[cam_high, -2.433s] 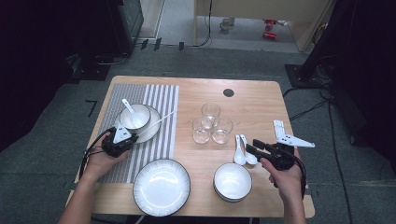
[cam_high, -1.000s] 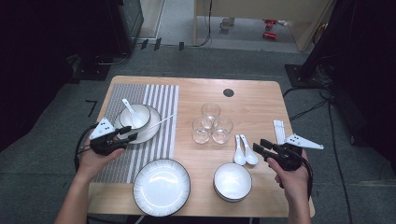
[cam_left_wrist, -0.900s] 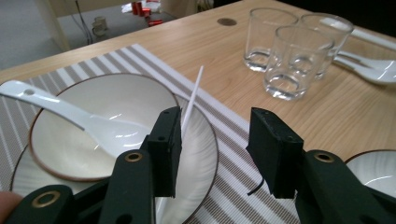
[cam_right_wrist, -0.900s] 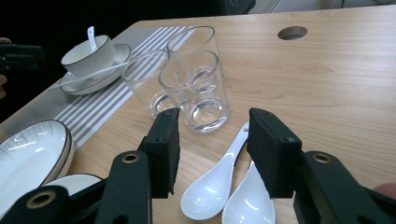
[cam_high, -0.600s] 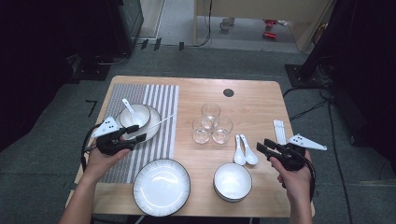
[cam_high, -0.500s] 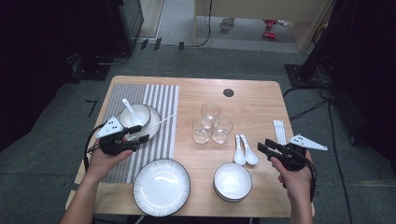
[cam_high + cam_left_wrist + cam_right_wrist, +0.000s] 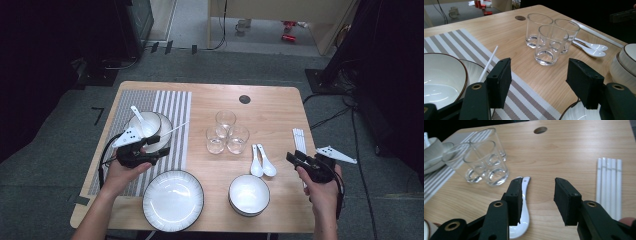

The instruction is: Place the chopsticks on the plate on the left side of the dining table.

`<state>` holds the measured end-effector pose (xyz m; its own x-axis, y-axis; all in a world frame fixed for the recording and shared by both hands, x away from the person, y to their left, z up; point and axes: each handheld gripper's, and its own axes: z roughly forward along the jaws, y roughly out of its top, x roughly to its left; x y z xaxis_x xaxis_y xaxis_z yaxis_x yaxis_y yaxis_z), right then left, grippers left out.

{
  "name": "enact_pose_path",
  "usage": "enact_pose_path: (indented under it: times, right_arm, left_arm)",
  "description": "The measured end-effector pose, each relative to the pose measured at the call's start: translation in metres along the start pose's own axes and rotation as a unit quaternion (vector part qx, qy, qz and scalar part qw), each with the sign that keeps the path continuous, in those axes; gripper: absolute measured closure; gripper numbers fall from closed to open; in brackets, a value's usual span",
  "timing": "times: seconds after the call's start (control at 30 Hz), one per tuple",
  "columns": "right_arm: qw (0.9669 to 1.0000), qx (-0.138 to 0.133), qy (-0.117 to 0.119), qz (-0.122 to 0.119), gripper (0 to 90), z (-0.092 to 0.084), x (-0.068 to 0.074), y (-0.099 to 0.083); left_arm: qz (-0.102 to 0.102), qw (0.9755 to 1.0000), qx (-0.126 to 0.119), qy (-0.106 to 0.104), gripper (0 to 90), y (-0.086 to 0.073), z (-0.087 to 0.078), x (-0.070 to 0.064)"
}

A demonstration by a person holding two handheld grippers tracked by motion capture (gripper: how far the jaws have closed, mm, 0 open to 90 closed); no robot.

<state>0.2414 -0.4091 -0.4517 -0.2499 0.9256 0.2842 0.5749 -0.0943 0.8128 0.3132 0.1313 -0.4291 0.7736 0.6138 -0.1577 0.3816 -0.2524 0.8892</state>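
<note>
My left gripper (image 7: 162,144) hovers over the striped placemat (image 7: 172,107), just in front of a white bowl (image 7: 145,127) that sits on a plate and holds a spoon. Its jaws have just been opening and stand open with nothing between them (image 7: 540,75). Three empty glasses (image 7: 549,41) stand ahead of it. My right gripper (image 7: 292,157) is low over the table, right of two white spoons (image 7: 262,162). Its jaws have just been closing a little and are open and empty (image 7: 539,192); one spoon (image 7: 522,202) lies under its left jaw.
A white chopstick (image 7: 172,131) leans on the plate's rim. A large plate (image 7: 172,200) and stacked bowls (image 7: 248,194) sit by the front edge. White chopsticks (image 7: 299,140) lie at the right. A round hole (image 7: 244,99) is at the back.
The left gripper has slid right along the placemat and its jaws have opened wider. The right gripper has drawn back slightly to the right from the spoons.
</note>
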Motion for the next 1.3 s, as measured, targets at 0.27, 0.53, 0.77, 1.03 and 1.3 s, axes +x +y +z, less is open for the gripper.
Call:
enact_pose_path:
  times: [0.27, 0.53, 0.77, 1.03, 1.3]
  right_arm:
    - [0.9981, 0.014, -0.06, -0.001, 63.9, 0.006, -0.018, -0.012]
    - [0.9917, 0.038, -0.123, 0.003, 77.9, 0.021, -0.033, -0.03]
    - [0.9869, 0.053, -0.152, -0.003, 77.8, 0.03, -0.036, -0.038]
    - [0.9858, 0.062, -0.156, -0.007, 79.3, 0.035, -0.037, -0.041]
    - [0.9876, 0.074, -0.138, -0.006, 81.9, 0.037, -0.034, -0.04]
  left_arm:
    - [0.003, 1.0, 0.005, -0.004, 35.9, -0.001, 0.007, -0.004]
    - [0.006, 0.9999, 0.01, -0.003, 36.0, -0.003, 0.01, -0.005]
    - [0.008, 0.9998, 0.016, 0.0, 36.0, -0.004, 0.012, -0.005]
    - [0.008, 0.9998, 0.02, 0.002, 36.0, -0.006, 0.014, -0.004]
    - [0.01, 0.9997, 0.024, 0.001, 36.1, -0.006, 0.015, -0.005]
